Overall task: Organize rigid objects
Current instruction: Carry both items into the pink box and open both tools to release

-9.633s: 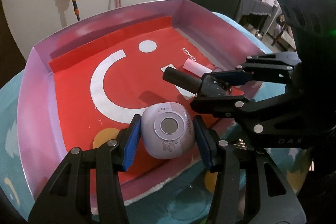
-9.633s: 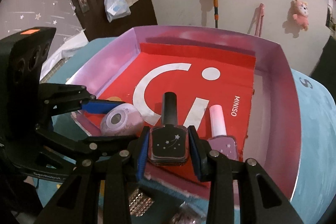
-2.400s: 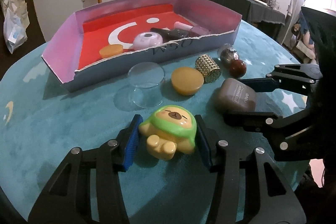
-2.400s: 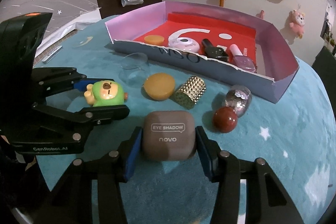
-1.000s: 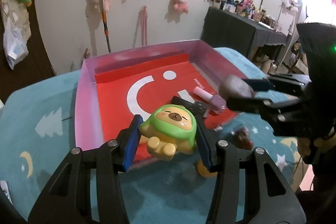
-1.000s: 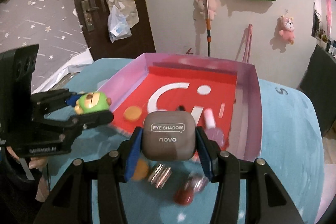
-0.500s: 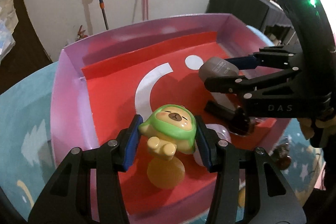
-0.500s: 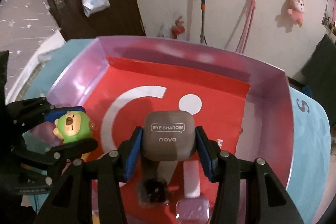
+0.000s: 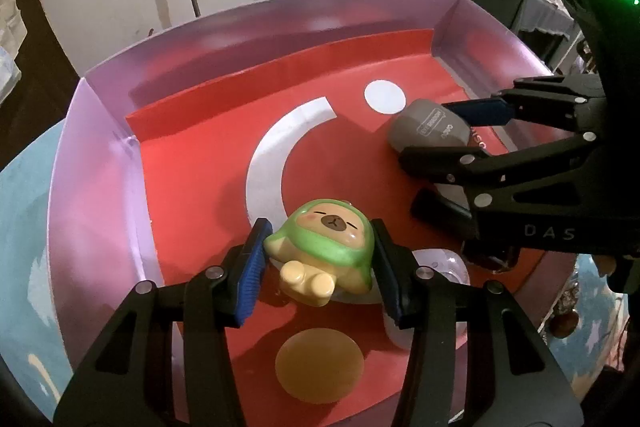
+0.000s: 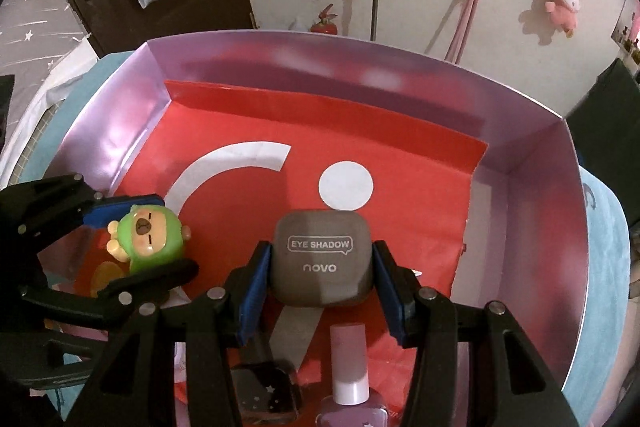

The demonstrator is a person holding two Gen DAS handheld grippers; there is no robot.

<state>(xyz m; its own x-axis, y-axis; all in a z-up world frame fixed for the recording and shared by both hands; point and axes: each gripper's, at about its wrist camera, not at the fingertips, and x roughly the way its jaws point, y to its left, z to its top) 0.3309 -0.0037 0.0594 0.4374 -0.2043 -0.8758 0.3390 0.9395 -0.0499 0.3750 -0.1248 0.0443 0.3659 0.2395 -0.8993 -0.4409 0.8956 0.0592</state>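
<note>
My left gripper (image 9: 318,261) is shut on a green-hooded bear toy (image 9: 324,247) and holds it over the near left part of the red-floored purple box (image 9: 96,147). It also shows in the right wrist view (image 10: 146,237). My right gripper (image 10: 320,275) is shut on a grey-brown eye shadow case (image 10: 320,259), low over the box floor beside the white dot (image 10: 346,185). The case also shows in the left wrist view (image 9: 428,127).
Inside the box lie an orange round lid (image 9: 318,363), a lilac round case (image 9: 440,271), a black nail polish bottle (image 10: 266,393) and a pink-capped purple one (image 10: 350,375). The box stands on a teal cloth (image 10: 604,267). A dark red ball (image 9: 562,323) lies outside.
Both grippers have moved further into the box and lower, still holding the bear toy and the eye shadow case. The case is now close to the floor by the white dot.
</note>
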